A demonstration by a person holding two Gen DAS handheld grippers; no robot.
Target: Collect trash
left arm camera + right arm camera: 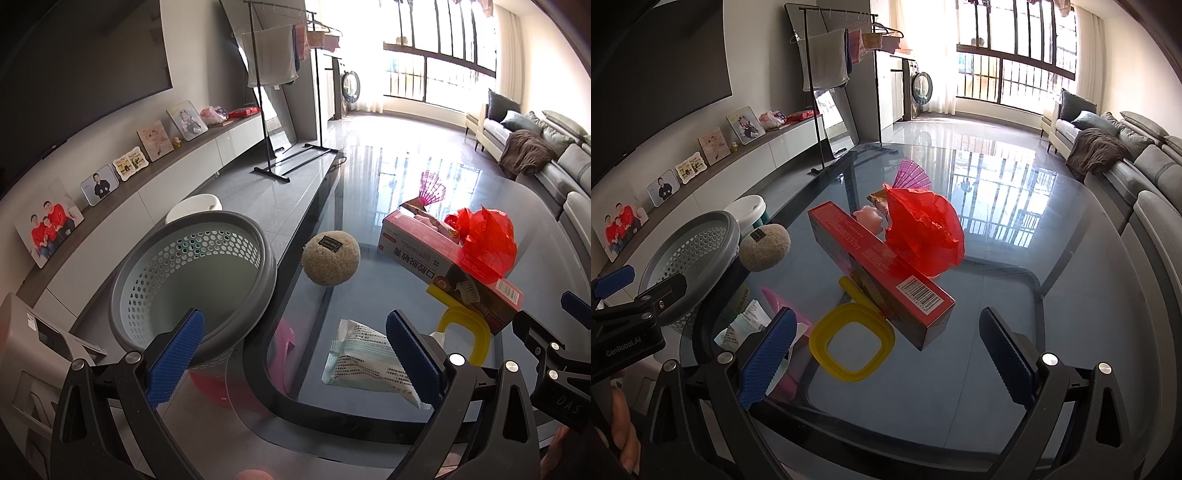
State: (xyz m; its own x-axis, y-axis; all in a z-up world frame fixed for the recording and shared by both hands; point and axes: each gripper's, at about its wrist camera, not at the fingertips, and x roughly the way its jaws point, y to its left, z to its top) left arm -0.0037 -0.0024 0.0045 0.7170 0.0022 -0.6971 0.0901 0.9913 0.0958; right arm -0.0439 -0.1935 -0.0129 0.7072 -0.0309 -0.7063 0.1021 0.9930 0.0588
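A grey-rimmed perforated waste basket (pixel 192 280) stands on the floor beside the glass table (pixel 388 177); it also shows in the right wrist view (pixel 690 254). On the table lie a pale green wrapper (pixel 369 362), a pink-red toothpaste box (pixel 443 258), a crumpled red plastic bag (pixel 487 243), a yellow ring (pixel 465 332) and a beige ball (pixel 330 256). My left gripper (pixel 295 358) is open and empty, its right finger over the wrapper. My right gripper (pixel 886 358) is open and empty, just short of the box (pixel 879 269), the yellow ring (pixel 849 343) and the red bag (pixel 923 232).
A pink fan (pixel 912 173) and a small pink toy (pixel 868 218) lie behind the box. A white stool (pixel 194 206) and a TV cabinet with photo frames (pixel 99 184) stand left. A clothes rack (pixel 280 74) is at the back, a grey sofa (pixel 546 147) at the right.
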